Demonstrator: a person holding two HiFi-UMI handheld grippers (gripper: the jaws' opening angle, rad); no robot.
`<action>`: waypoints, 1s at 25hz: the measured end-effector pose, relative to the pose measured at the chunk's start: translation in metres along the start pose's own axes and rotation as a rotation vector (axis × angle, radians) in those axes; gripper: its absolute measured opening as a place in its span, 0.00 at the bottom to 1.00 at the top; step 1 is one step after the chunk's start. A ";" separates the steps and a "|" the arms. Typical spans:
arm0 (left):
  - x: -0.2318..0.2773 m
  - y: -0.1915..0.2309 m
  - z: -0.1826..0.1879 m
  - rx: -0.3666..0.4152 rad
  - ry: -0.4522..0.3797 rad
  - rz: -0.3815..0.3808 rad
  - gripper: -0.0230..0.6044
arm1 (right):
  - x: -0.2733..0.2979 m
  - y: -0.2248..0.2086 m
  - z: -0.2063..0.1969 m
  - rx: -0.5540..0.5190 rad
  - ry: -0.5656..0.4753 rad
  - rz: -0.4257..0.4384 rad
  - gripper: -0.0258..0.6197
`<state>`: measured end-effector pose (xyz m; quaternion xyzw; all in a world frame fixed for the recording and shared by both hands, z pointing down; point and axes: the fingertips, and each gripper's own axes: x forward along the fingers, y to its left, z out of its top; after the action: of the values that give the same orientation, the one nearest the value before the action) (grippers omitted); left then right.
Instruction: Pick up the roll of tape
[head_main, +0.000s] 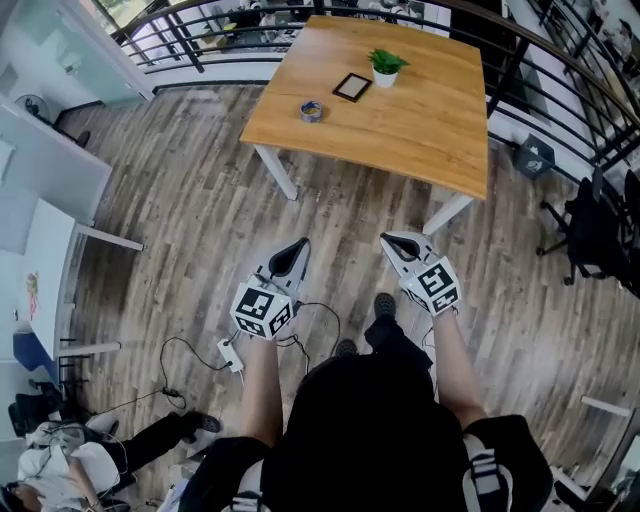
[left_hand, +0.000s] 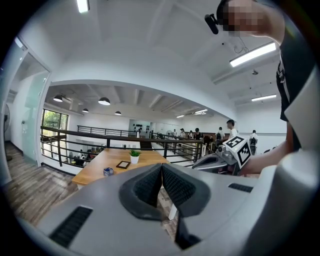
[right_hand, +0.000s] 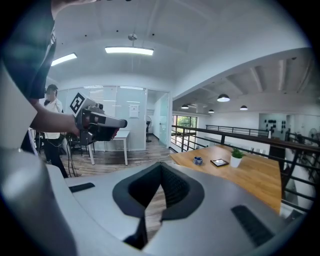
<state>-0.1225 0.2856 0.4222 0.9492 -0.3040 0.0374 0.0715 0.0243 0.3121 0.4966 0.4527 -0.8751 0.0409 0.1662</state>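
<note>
**Left gripper** (head_main: 297, 246): jaws closed against each other, nothing between them.

**Right gripper** (head_main: 392, 241): jaws likewise pressed together, empty.

**Position:** both are held side by side, apart from each other, over the wood floor (head_main: 180, 200). They point toward the table (head_main: 420, 130) and are well short of it.

**Tape** (head_main: 311, 111): lies flat on the table, near its left edge in the head view, untouched.

**Tablet** (head_main: 352, 87): dark, lies flat near the tape, toward the far side.

**Containers:** one noted, a white pot (head_main: 385, 78) standing upright next to the tablet. It holds a small green plant (head_main: 386, 60).

**Surroundings:** a black railing (head_main: 190, 40) runs behind the table.
</note>
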 end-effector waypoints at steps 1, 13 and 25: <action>0.006 -0.001 0.001 0.005 0.003 -0.001 0.07 | 0.000 -0.007 0.000 0.003 -0.001 -0.002 0.05; 0.057 -0.003 0.006 0.005 -0.003 0.047 0.07 | 0.007 -0.059 -0.007 0.001 -0.020 0.061 0.05; 0.072 0.007 0.008 0.003 -0.016 0.205 0.43 | 0.026 -0.096 0.002 -0.014 -0.093 0.117 0.54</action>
<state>-0.0684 0.2375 0.4236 0.9135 -0.4002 0.0375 0.0634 0.0872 0.2358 0.4959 0.4009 -0.9071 0.0235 0.1260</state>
